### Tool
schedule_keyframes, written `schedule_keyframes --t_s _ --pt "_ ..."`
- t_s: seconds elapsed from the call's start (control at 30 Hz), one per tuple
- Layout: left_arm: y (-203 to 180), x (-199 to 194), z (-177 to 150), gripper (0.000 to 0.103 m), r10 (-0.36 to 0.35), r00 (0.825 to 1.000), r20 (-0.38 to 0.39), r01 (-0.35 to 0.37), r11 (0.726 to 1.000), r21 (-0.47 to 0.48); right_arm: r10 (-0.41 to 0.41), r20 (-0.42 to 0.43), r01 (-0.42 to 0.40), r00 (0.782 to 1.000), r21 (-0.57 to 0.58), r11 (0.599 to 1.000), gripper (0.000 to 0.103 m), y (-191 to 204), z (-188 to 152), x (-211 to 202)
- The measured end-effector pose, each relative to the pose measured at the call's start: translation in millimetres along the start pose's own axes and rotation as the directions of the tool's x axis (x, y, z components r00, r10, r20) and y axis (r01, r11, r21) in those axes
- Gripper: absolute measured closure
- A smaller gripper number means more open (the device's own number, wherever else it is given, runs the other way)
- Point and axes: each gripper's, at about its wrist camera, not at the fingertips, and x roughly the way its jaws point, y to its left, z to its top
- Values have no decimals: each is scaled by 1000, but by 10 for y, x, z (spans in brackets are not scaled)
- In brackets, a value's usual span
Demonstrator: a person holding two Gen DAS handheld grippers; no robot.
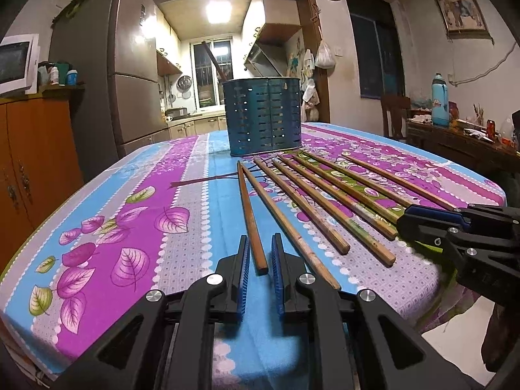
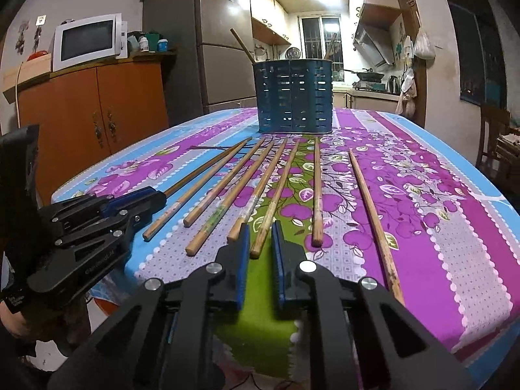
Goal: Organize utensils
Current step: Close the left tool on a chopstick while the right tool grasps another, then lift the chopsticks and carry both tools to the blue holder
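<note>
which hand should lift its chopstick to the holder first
Probably left: the left claw is shut on the outermost chopstick, free on one side; the right claw grips a mid-row chopstick between neighbours.

Eight wooden chopsticks (image 2: 276, 191) lie on the tablecloth (image 2: 455, 227), fanned from about ten o'clock to two o'clock in the right wrist view. One blue slotted holder (image 2: 292, 97) stands at twelve o'clock beyond them. Two more sticks (image 2: 242, 45) poke out of its top, one at eleven o'clock and one at one o'clock. There are two grippers: the left gripper (image 1: 260, 250) and the right gripper (image 2: 261, 237).
</note>
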Motion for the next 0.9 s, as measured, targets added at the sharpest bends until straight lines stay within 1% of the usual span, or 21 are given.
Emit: schedule_keyframes --t_s 0.1,0.17,0.27,0.47,0.6,0.7,0.9 --pt "-10 8 0 87 10 1000 6 -10 1000 -2 0 7 0 1000 -1 1000 92 -5 -3 10" --pt "-32 6 -14 92 16 1000 16 -16 1000 10 2 11 -2 1000 7 1000 95 -12 -7 8" --pt "-44 3 0 94 19 1000 13 -19 1000 1 4 22 -5 1000 30 1000 97 -46 -25 -15" --pt "-11 -40 24 96 30 999 22 -30 1000 -6 -7 56 5 998 39 999 98 -102 21 -131" --pt "33 -202 158 96 33 997 65 -33 999 -9 -13 97 11 995 22 1000 98 -105 169 -313" --pt "77 -379 335 96 27 992 119 -26 1000 -14 -18 147 19 989 -4 1000 98 -96 337 -496" --pt "152 -668 777 96 2 975 221 -1 1000 -3 -7 244 24 970 -69 997 98 -115 764 -829"
